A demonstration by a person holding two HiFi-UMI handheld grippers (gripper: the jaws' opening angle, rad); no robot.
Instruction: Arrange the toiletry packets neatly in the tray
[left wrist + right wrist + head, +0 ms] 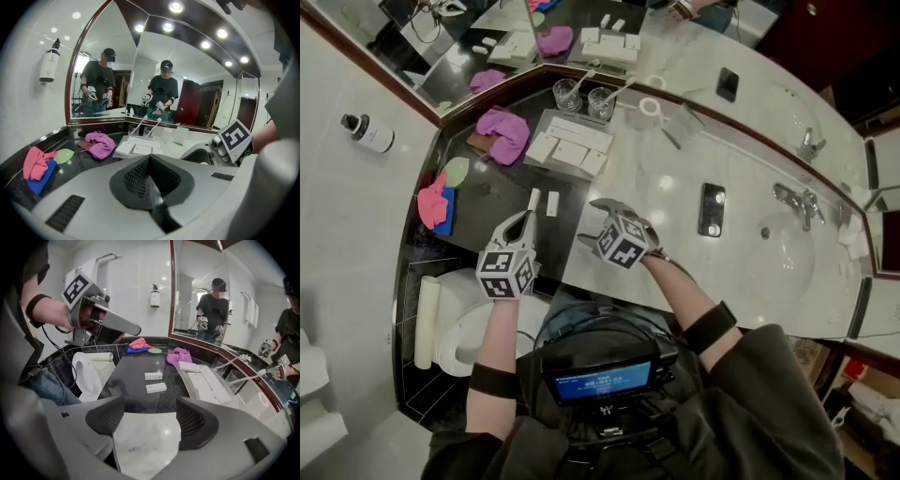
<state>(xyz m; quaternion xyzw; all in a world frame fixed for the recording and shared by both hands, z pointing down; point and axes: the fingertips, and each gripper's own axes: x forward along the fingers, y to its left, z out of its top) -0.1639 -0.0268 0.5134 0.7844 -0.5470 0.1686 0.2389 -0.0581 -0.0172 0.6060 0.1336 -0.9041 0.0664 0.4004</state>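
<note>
A grey tray (546, 120) with several flat white toiletry packets stands on the black counter near the mirror; it also shows in the left gripper view (121, 142) and the right gripper view (219, 385). Two loose white packets (533, 199) (552, 203) lie on the black counter in front of it, side by side (153, 376) (156, 388). My left gripper (528, 216) is shut and empty (150, 178), its tip just short of the loose packets. My right gripper (592, 223) stands open over the marble edge with nothing between its fingers (147, 427).
A purple cloth (503, 131) lies left of the tray, pink and blue cloths (436, 202) further left. Two glasses with toothbrushes (581, 97) stand behind the tray. A phone (711, 208) and a sink (787, 253) are to the right, a toilet (469, 319) below the counter.
</note>
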